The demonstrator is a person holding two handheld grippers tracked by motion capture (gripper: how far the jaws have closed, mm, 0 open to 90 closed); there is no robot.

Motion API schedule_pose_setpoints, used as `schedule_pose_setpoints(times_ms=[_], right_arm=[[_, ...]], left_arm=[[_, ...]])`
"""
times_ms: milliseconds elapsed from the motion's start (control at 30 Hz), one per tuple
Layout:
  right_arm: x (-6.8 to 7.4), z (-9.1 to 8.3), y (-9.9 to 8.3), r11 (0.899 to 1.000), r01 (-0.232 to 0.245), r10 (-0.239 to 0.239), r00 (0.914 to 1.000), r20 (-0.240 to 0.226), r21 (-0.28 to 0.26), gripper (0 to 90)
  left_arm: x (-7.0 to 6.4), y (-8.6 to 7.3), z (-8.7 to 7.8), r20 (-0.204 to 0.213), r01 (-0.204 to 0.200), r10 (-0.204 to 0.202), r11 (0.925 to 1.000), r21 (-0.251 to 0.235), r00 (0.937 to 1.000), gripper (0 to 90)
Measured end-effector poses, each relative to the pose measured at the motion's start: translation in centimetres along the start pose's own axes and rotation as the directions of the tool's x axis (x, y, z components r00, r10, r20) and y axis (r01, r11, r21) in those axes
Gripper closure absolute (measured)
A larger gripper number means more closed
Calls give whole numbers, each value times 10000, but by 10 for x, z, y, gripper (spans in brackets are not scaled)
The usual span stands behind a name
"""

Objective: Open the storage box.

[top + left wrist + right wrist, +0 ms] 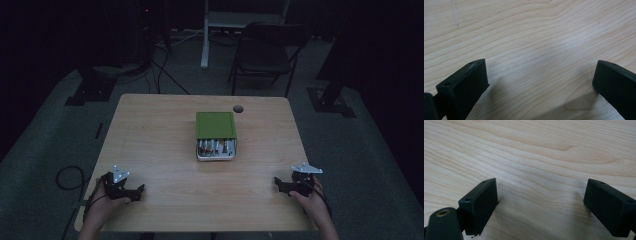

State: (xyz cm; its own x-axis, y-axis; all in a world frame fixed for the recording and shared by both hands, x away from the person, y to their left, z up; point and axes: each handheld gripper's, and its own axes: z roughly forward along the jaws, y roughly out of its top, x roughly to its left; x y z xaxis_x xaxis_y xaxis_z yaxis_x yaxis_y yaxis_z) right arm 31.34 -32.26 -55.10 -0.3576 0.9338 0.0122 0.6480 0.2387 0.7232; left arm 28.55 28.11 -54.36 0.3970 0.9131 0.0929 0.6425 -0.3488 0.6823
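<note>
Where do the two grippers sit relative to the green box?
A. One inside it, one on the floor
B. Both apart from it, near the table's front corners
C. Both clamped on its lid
B: the left gripper and right gripper rest open near the front corners, away from the green box.

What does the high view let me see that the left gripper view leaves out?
The high view takes in the green box with its drawer of batteries pulled out, the right claw, a folding chair and the floor. The left gripper view brings up close the wide gap between the left claw jaws, with nothing between them. Both show the wooden table.
</note>
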Motion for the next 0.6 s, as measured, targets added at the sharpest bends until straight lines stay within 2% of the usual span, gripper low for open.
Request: schedule_pose_setpoints(times_ms=[133,167,400,600], right_arm=[[0,0,0,10000,1,-1,10000,-1,-1,114],[0,0,0,10000,0,0,10000,0,3,114],[0,0,0,10000,-1,1,10000,-1,-2,115],[0,0,0,10000,4,-4,10000,-2,-5,115]], left_arm=[[-5,2,0,3,-321,321,9995,-13,9995,4],[-9,5,1,110,-515,516,9986,-78,9986,4],[-21,17,5,312,-956,969,9946,-408,9948,4],[-36,26,12,660,-1503,1533,9875,-480,9860,4]])
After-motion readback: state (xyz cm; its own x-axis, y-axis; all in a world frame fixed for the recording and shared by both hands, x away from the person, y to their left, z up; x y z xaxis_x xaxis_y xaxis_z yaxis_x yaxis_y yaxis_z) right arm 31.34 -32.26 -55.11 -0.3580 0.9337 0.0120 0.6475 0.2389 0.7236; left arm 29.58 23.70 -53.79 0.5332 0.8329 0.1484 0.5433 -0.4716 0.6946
